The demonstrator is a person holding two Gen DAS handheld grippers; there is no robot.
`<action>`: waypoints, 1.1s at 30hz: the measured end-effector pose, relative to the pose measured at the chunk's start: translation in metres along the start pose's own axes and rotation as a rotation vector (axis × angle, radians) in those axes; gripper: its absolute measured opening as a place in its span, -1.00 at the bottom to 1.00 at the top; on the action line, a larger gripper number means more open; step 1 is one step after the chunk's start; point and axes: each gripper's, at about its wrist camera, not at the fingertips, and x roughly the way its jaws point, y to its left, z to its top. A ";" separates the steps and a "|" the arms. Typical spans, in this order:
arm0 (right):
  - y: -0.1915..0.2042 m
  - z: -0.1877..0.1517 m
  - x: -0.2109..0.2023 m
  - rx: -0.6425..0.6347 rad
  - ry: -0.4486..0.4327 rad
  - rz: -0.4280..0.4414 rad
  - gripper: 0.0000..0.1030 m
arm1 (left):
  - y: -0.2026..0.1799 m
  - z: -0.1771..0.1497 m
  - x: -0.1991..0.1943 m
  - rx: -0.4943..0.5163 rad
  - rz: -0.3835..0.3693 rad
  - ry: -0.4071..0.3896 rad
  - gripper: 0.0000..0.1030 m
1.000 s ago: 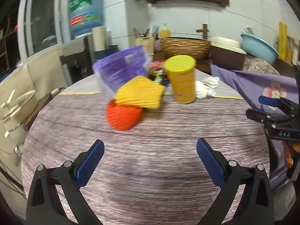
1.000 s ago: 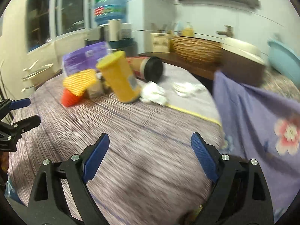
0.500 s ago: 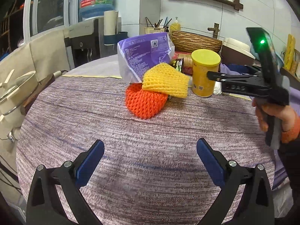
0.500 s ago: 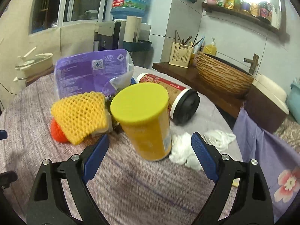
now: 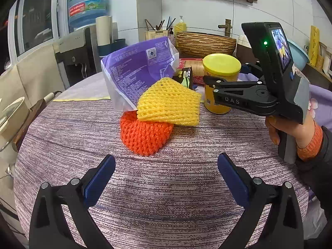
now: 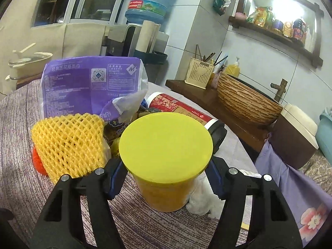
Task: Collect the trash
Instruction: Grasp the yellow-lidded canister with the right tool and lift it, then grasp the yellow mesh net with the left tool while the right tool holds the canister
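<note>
- Left tongs (image 5: 166,178): jaws wide apart, nothing between them, hovering over bare bench (image 5: 166,217). Ahead of the tips lies the orange foam net (image 5: 145,137), with the yellow foam net (image 5: 170,105) overlapping its far edge; the purple wrapper (image 5: 137,76) leans up behind both.
- Right tongs (image 6: 166,176): jaws have just been closing and now bracket the yellow canister (image 6: 166,145) just below its lid. The blue pads (image 6: 116,176) sit at or just off the wall; firm contact cannot be told, so I read this as closing, not yet a hold.
- Canister stands upright directly between the right tips, long axis vertical, lid up and facing the right wrist camera. The red tube (image 6: 178,108) lies on its side beyond it, black cap end towards the right.
- White tissue (image 6: 203,197) touches the canister's base by the right-hand pad.
- Doing it well, as I judge: finish the squeeze squarely across the round wall, below the lid rim so it cannot slip down, then lift straight up to clear the yellow net and tissue.
</note>
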 end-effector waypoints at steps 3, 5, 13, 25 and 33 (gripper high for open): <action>-0.005 0.002 -0.007 0.025 -0.018 0.013 0.29 | -0.001 0.003 0.002 0.011 0.008 -0.007 0.90; -0.007 0.002 -0.014 0.041 -0.023 0.025 0.29 | -0.004 0.007 0.003 0.036 0.016 -0.016 0.90; -0.016 0.008 -0.058 0.066 -0.052 0.061 0.29 | -0.031 0.029 0.022 0.235 0.081 -0.026 0.90; -0.038 -0.018 -0.102 0.148 -0.052 0.069 0.29 | -0.050 0.052 0.079 0.352 0.165 -0.001 0.71; -0.041 -0.038 -0.121 0.184 -0.057 0.076 0.29 | -0.042 0.049 0.066 0.279 0.151 -0.021 -0.50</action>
